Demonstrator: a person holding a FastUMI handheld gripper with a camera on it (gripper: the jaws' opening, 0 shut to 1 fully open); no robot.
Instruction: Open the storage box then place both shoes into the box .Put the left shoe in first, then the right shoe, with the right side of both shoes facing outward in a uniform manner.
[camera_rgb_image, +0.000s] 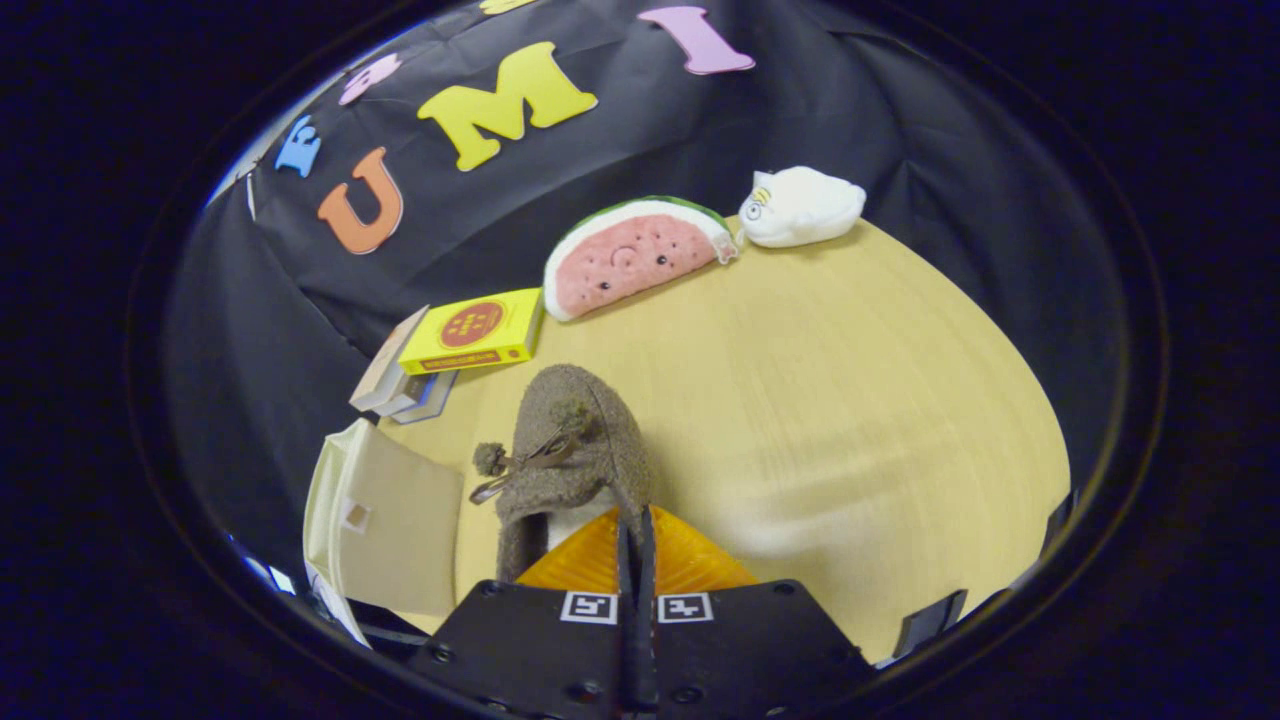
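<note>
The gripper (636, 535) is clamping the brown fuzzy shoe (570, 450) by its edge. The shoe is hanging above the wooden table (850, 400), beside the pale storage box (385, 520).

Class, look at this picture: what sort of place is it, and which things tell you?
Probably a staged booth, not a home: a black cloth wall behind a round wooden table set with props, a watermelon cushion and books. The gripper is shut on a shoe.

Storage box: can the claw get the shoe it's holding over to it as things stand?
Probably yes. The claw is shut on the brown shoe, and the storage box sits open right beside it, with nothing between them. The books lie beyond.
</note>
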